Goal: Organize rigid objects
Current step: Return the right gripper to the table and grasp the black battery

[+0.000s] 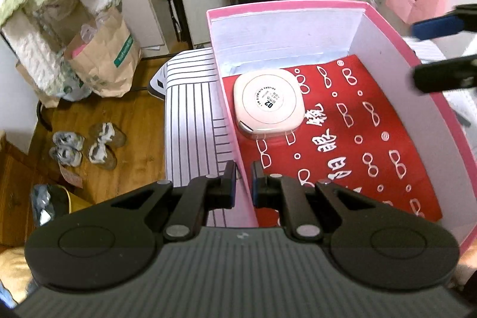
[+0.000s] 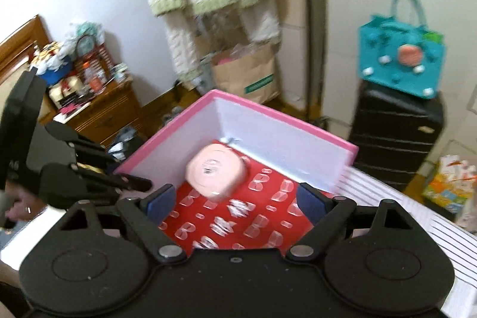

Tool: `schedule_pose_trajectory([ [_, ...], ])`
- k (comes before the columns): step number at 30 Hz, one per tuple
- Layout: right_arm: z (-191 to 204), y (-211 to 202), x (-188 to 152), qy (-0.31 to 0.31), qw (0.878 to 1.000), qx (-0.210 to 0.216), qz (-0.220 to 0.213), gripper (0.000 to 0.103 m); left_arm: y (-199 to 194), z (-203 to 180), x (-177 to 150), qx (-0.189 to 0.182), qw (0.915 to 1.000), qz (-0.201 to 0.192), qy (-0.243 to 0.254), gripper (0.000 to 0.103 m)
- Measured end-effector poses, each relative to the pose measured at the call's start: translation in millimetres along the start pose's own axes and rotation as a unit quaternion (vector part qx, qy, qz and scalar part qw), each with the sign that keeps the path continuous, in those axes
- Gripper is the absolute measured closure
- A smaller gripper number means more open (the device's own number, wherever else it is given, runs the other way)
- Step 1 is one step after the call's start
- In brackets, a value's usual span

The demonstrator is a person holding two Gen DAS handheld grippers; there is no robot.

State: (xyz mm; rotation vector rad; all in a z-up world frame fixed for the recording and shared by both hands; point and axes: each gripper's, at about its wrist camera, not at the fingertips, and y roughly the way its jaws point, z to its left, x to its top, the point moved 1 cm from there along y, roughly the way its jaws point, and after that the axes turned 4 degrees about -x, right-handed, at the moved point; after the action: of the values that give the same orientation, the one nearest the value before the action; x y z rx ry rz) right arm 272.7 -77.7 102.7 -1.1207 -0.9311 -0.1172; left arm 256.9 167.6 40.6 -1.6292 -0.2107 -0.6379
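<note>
The rounded square pale pink plastic case point(image 1: 269, 103) bears a round label reading "02" in bold; its ring of small print is too fine to read. White Chinese characters mark the red patterned paper point(image 1: 342, 145).

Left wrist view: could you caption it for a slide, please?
Left gripper clamps pink box wall; pink case inside.

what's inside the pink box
A pale pink square case lies on a red sheet printed with white glasses, which covers most of the box floor. What lies beneath the sheet is hidden.
</note>
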Motion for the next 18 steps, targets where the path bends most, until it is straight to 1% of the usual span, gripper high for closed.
schedule_pose_trajectory([
  [4, -10, -31, -29, 0.01, 0.998, -0.046, -0.052, 0.012, -1, 2, 2, -0.009, 0.9999, 0.009, 0.003, 0.093],
  [6, -14, -42, -47, 0.012, 0.995, -0.069, -0.07, 0.012, -1, 3, 2, -0.011, 0.9999, 0.009, 0.003, 0.093],
  [10, -26, -54, -82, 0.034, 0.991, -0.111, -0.072, 0.012, -2, 2, 1, -0.005, 0.9999, 0.004, 0.015, 0.093],
  [13, -38, -54, -107, 0.063, 0.989, -0.12, -0.053, 0.012, -1, -1, 2, 0.004, 0.9996, 0.006, 0.027, 0.094],
  [17, -54, -41, -137, 0.113, 0.987, -0.116, 0.004, 0.012, -1, -2, 8, 0.009, 0.9992, 0.02, 0.035, 0.095],
  [18, -57, -37, -144, 0.125, 0.986, -0.107, 0.018, 0.012, -1, -2, 9, 0.008, 0.9991, 0.024, 0.035, 0.095],
])
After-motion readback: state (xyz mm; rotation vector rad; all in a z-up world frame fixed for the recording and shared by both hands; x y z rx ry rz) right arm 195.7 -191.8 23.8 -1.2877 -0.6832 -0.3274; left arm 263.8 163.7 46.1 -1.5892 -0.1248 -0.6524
